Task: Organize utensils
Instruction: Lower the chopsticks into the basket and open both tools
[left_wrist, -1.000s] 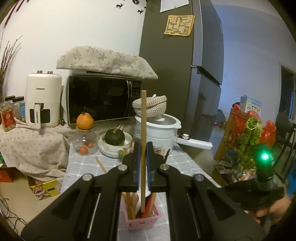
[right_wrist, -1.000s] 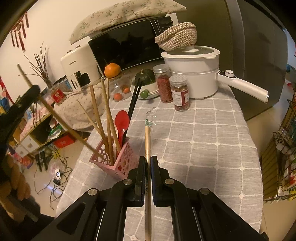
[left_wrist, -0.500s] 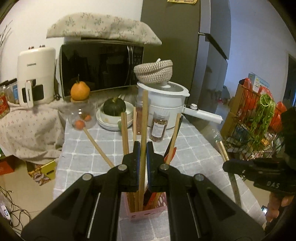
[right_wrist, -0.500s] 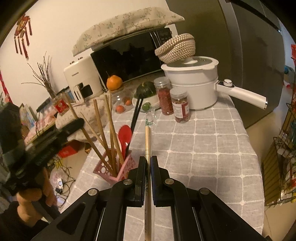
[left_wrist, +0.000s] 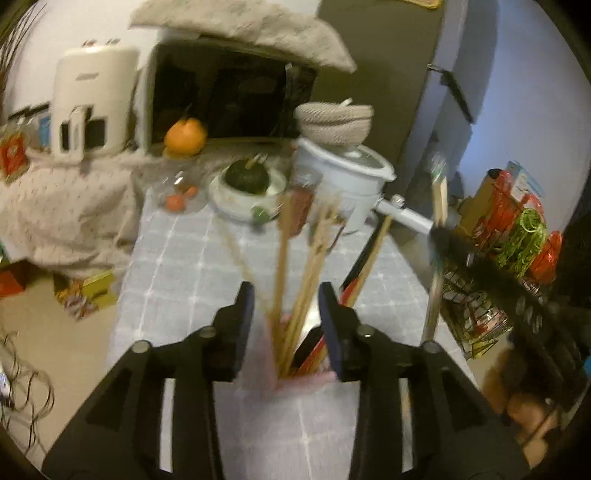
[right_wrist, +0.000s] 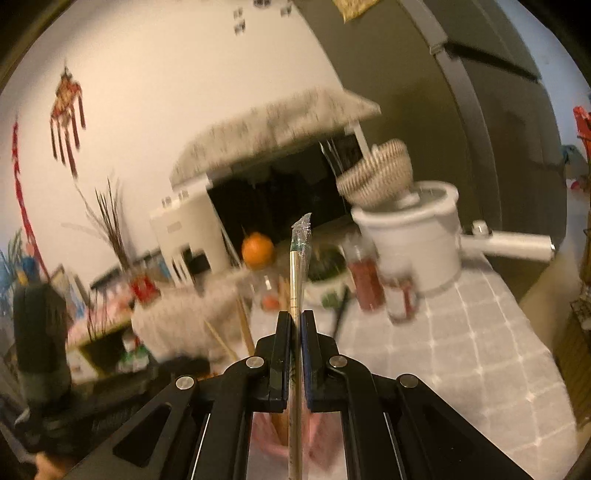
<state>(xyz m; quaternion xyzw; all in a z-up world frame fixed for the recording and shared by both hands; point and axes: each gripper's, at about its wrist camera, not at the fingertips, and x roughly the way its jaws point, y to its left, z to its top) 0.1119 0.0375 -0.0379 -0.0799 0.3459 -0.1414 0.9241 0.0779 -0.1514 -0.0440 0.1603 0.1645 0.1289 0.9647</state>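
A pink holder (left_wrist: 295, 376) stands on the grey checked tablecloth (left_wrist: 177, 266), holding several wooden chopsticks (left_wrist: 310, 266) and a red spoon. My left gripper (left_wrist: 286, 295) hangs just above it, jaws opening. The chopsticks rise between the fingers, and the pads do not press on them. My right gripper (right_wrist: 294, 321) is shut on a pair of plastic-wrapped chopsticks (right_wrist: 297, 273) that points up and away. In the left wrist view those wrapped chopsticks (left_wrist: 439, 192) stand upright to the right of the holder. The holder (right_wrist: 273, 432) shows blurred under the right fingers.
A white pot (left_wrist: 343, 177) with a woven basket on its lid, a bowl holding a green squash (left_wrist: 247, 177) and an orange (left_wrist: 184, 136) crowd the table's back. Spice jars (right_wrist: 364, 280) stand before the pot. A wire rack (left_wrist: 480, 317) is at the right.
My left gripper has opened and let go of the wooden chopstick, which now stands in the holder, and it has dipped lower. My right gripper has risen and tilted up with the wrapped chopsticks.
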